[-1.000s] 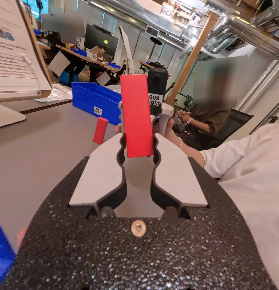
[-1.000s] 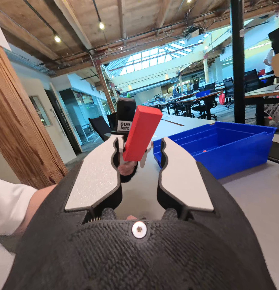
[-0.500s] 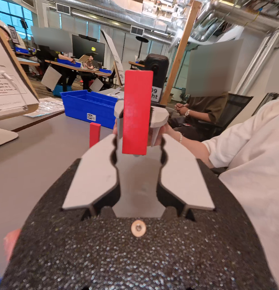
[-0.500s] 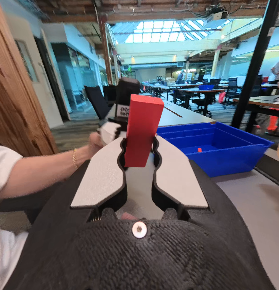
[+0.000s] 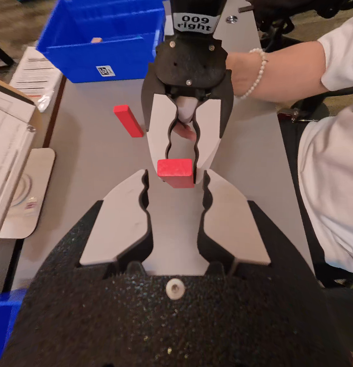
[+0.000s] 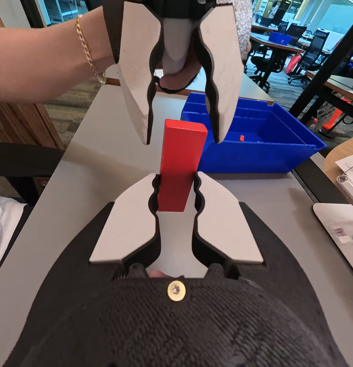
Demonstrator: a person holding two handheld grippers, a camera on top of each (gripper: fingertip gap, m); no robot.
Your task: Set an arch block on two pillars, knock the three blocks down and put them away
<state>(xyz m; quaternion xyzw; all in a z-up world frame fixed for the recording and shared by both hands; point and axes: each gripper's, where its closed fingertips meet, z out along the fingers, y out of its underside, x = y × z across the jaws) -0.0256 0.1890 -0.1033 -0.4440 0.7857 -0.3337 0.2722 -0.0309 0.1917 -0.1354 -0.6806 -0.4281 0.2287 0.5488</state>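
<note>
In the right wrist view, the lower part of the red block [image 6: 178,168] sits between the right gripper [image 6: 175,176] fingers, and whether its base touches the table [image 6: 88,178] cannot be told. The top edge cuts off the left gripper [image 6: 181,142] body. Small red pieces in the blue bin [image 6: 251,158] are too small to identify.

In the left wrist view, papers [image 5: 35,76] at left are blurred (probably motion). A pale object inside the far blue bin [image 5: 104,57] is mostly hidden by its wall.
</note>
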